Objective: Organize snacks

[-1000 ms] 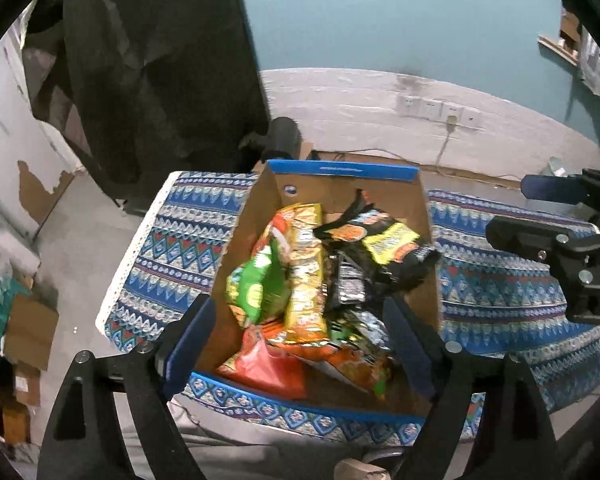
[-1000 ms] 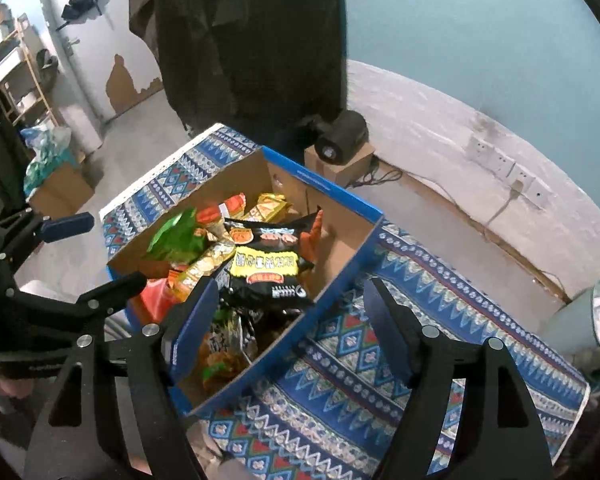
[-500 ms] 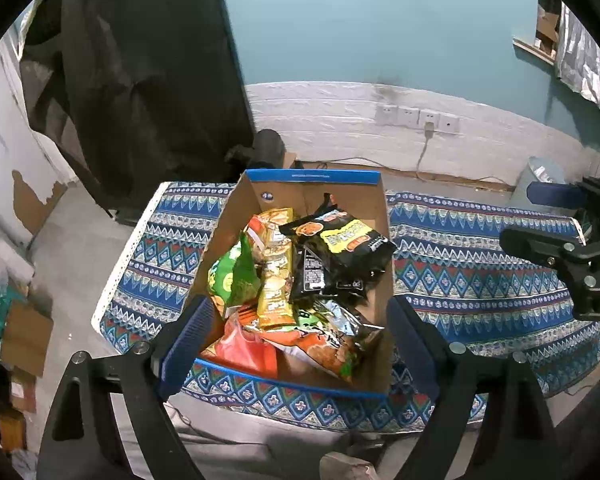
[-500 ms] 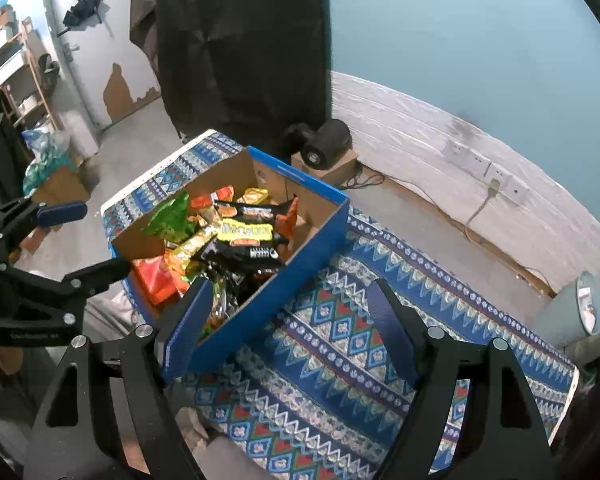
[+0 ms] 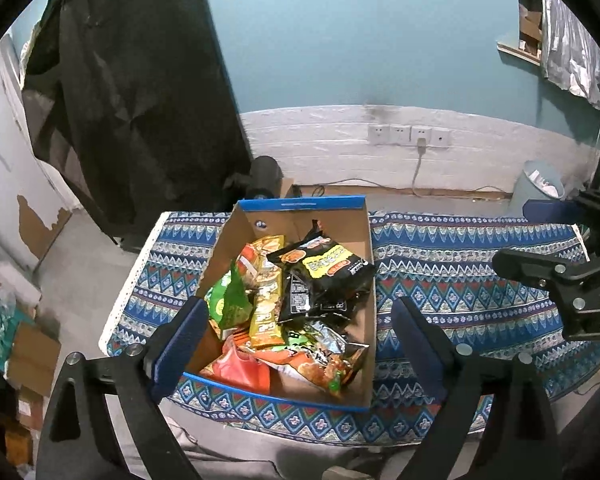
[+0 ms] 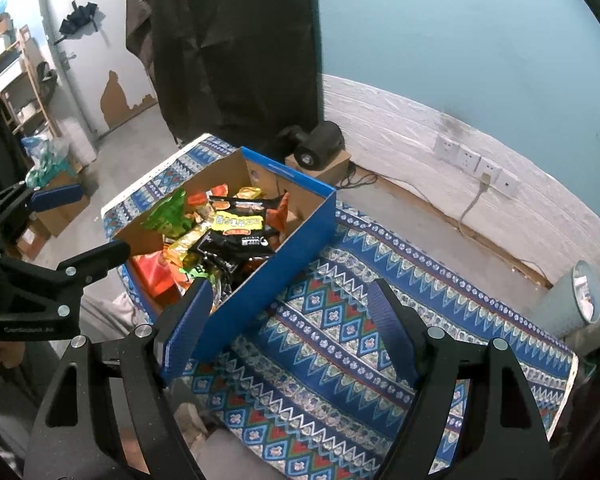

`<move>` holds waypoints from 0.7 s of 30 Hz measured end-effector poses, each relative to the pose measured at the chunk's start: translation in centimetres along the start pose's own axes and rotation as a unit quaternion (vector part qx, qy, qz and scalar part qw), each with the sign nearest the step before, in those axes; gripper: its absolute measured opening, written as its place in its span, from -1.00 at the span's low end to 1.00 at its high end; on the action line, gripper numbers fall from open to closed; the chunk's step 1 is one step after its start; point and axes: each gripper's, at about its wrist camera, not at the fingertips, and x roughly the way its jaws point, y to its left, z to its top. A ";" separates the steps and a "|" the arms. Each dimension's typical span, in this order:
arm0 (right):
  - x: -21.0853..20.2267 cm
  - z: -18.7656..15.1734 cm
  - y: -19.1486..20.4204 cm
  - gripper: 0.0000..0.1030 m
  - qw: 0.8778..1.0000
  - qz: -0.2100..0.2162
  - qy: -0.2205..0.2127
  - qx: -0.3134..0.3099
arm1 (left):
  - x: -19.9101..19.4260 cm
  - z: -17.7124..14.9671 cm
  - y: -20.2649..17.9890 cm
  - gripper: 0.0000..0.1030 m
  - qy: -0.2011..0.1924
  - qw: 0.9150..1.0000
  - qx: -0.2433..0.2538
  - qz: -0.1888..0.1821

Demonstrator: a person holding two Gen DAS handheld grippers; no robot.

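Note:
A blue-rimmed cardboard box (image 5: 300, 203) sits on the patterned table (image 5: 460, 280), filled with several snack packets. A black and yellow packet (image 5: 328, 266) lies on top, a green packet (image 5: 226, 304) at the left, an orange-red packet (image 5: 240, 368) at the front. The box also shows in the right wrist view (image 6: 300, 216). My left gripper (image 5: 296, 336) is open and empty, held above the box's near end. My right gripper (image 6: 288, 328) is open and empty, above the cloth beside the box's right wall.
The patterned blue cloth (image 6: 360, 340) covers the table right of the box. A black speaker on a small carton (image 6: 320, 148) and a grey bin (image 6: 576, 300) stand on the floor behind. Black fabric (image 5: 132, 100) hangs at the back left.
Both grippers have pulled back and up from the box, so the box looks smaller and more of the table shows. Both stay open and empty.

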 end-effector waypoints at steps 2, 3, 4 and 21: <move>-0.1 0.0 -0.1 0.55 1.000 0.000 -0.001 0.002 | 0.1 0.1 0.0 0.82 0.004 1.000 -0.005 -0.004; 0.0 0.0 -0.2 0.55 1.000 0.000 -0.001 0.004 | 0.1 0.2 0.1 0.82 0.004 1.000 -0.007 -0.003; -0.1 -0.1 -0.3 0.55 1.000 0.000 0.000 0.004 | 0.2 0.2 0.1 0.82 0.005 1.000 -0.007 0.000; 0.0 -0.1 -0.5 0.55 1.000 -0.004 0.001 0.004 | 0.4 0.1 0.2 0.83 0.023 1.000 -0.008 0.003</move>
